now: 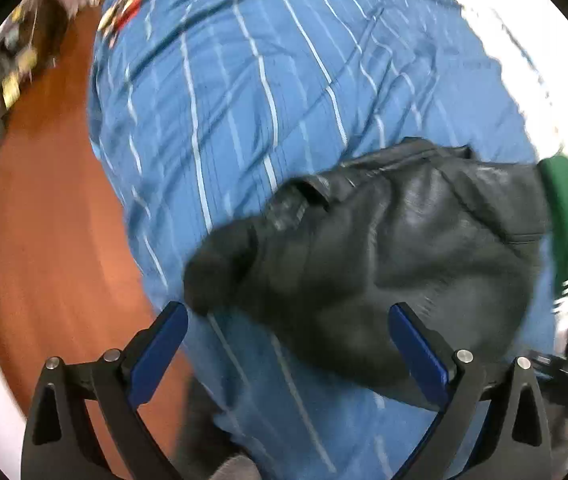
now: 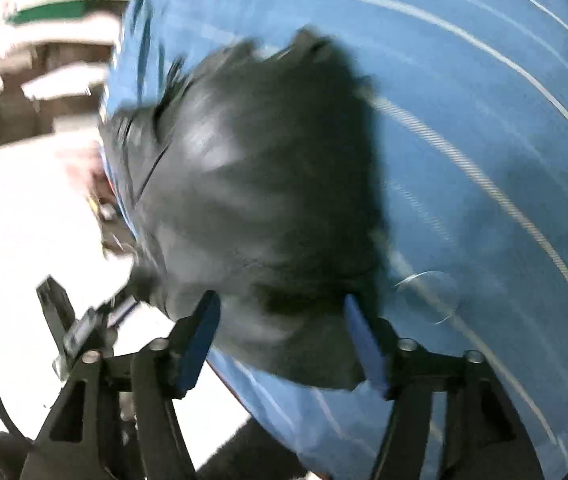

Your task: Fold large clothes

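The blue striped cover [image 1: 284, 92] was the largest thing in view: blue cloth with thin pale stripes, creased, spread over a raised surface that could not be told apart as bed or table from under the cloth. It filled most of both wrist views. At its far corner in the left view sat a printed patch of yellow, red and white; the detail was blurred.

Beside the cover, on the left of the left view, a reddish-brown wooden floor [image 1: 44, 220] showed bare. At its far edge lay a dark heap of clutter [image 1: 16, 64] with yellow flecks, too blurred to name. A green object [image 1: 563, 208] stood at the cover's right edge in the same view. In the right view, the room beyond was bright white with blurred shelves or furniture [image 2: 44, 40], one band of it green.

The black leather jacket [image 1: 383, 248] lay bunched on the blue cover, a collar or flap seam visible on its upper side.

The left claw [image 1: 287, 320] stood released, blue pads wide apart, the jacket's near edge between them and not pinched. The right claw [image 2: 280, 312] was likewise released, pads either side of the jacket's lower edge and not pressing it.
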`<action>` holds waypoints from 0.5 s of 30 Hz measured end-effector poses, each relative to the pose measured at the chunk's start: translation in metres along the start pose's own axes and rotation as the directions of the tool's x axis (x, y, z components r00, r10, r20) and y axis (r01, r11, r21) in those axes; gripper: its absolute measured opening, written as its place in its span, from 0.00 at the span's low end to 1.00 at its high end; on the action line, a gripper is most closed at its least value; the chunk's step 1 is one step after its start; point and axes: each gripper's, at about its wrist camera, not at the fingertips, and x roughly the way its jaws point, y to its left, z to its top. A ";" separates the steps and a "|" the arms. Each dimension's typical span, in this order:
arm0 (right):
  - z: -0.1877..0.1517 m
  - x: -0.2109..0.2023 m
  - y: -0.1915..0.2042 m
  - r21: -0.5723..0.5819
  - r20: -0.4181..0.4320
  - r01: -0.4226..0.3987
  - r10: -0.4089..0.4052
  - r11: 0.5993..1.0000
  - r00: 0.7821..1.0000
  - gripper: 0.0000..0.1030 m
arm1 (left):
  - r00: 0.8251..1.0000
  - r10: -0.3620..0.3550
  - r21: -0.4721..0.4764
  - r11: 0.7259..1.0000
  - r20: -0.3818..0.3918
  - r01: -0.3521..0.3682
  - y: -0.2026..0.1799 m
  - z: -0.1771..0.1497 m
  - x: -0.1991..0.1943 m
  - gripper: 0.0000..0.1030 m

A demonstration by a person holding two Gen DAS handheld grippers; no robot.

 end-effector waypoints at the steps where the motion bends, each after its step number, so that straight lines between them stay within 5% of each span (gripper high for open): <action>1: 0.006 0.005 -0.014 0.028 -0.001 -0.053 0.053 0.998 0.999 0.66 | 1.000 -0.031 -0.025 0.999 -0.005 0.030 0.003 -0.006 0.001 1.00; 3: 0.016 0.020 -0.031 0.041 -0.015 -0.203 0.204 0.978 0.979 0.66 | 0.996 -0.087 -0.076 0.993 -0.029 0.085 0.012 -0.015 0.012 1.00; 6: 0.032 0.038 -0.031 -0.012 -0.039 -0.304 0.303 0.953 0.952 0.69 | 0.986 -0.164 -0.164 0.974 -0.033 0.157 0.021 -0.023 0.031 1.00; 11: 0.045 0.042 -0.029 -0.048 -0.025 -0.361 0.360 0.932 0.933 0.70 | 0.970 -0.242 -0.227 0.943 0.031 0.243 0.030 -0.021 0.040 0.98; 13: 0.041 0.041 -0.029 -0.050 -0.022 -0.371 0.371 0.927 0.929 0.70 | 0.972 -0.225 -0.235 0.944 0.061 0.233 0.038 -0.018 0.039 0.98; 15: 0.037 0.031 -0.027 -0.067 -0.031 -0.364 0.363 0.929 0.931 0.70 | 0.976 -0.198 -0.243 0.946 0.092 0.215 0.040 -0.011 0.038 0.87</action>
